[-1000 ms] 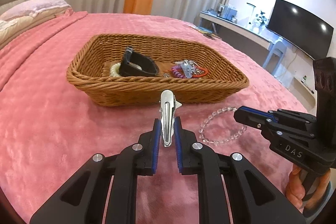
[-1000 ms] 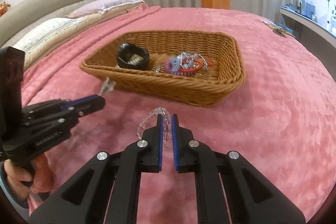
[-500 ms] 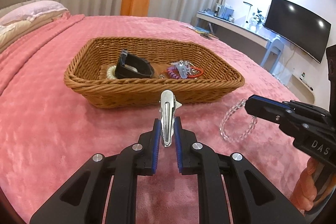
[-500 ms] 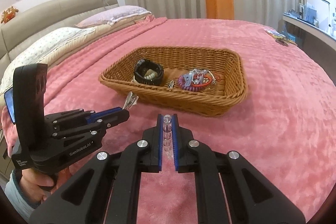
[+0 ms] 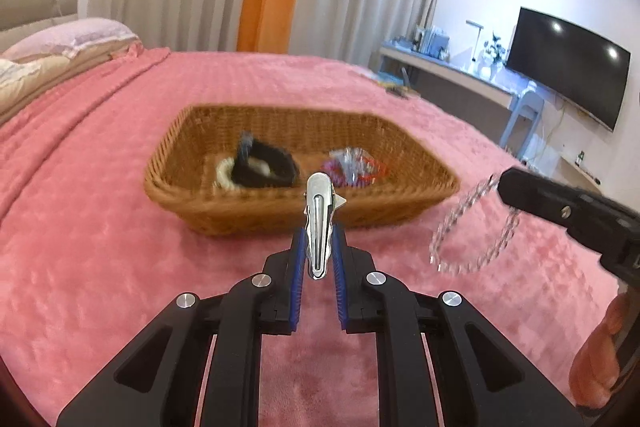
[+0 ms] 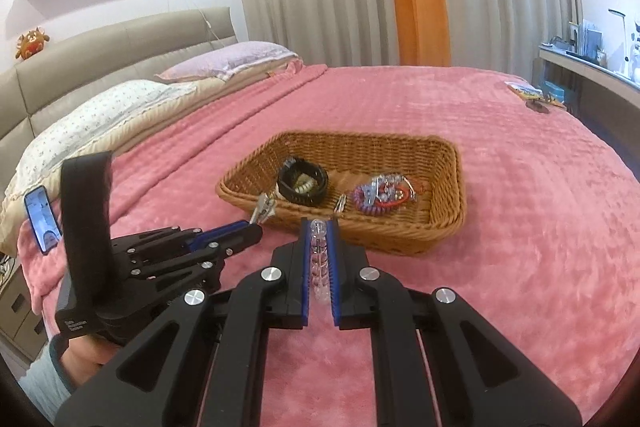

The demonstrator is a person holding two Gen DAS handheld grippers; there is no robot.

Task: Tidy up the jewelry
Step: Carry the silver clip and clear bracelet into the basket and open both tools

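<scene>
While hovering above pink bedspread (image 5: pixel 100 247), you are clamping silver hair clip (image 5: pixel 319 223) in left gripper (image 5: pixel 318 251), pinching clear bead bracelet (image 5: pixel 472 231) in right gripper (image 6: pixel 319 259); wicker basket (image 6: pixel 444 227) sitting just ahead of both.

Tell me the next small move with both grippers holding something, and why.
Probably carry both forward over the wicker basket before letting go. The left gripper is shut on the silver hair clip and the right gripper on the clear bead bracelet, both short of the basket's near rim, above the pink blanket.
</scene>
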